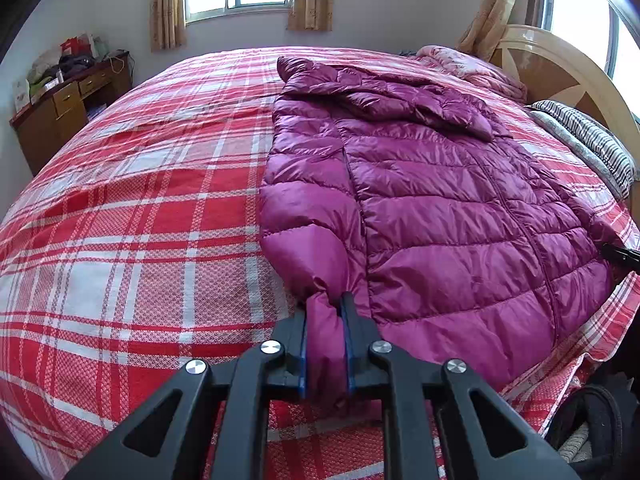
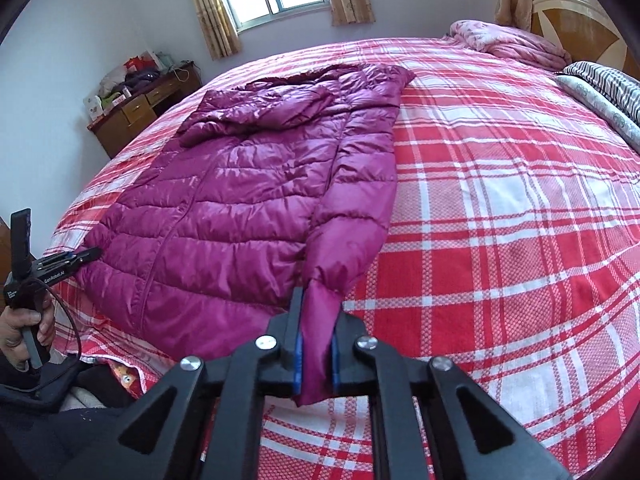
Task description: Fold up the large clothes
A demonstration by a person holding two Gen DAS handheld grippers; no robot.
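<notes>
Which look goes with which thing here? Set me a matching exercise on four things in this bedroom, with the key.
Things:
1. jacket
2. bedsheet
3. desk
4. pillow

Looks:
A. red and white plaid
B. dark and light stripes
C. magenta, quilted
D. brown wood, cluttered top

Pairs: 1-C, 2-A, 3-D, 4-B

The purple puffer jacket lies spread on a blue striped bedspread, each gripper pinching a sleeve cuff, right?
Not quite: the bedspread is red and white plaid, as the right wrist view shows. The purple puffer jacket does lie spread on it, the left gripper and right gripper each pinching a sleeve cuff.
</notes>
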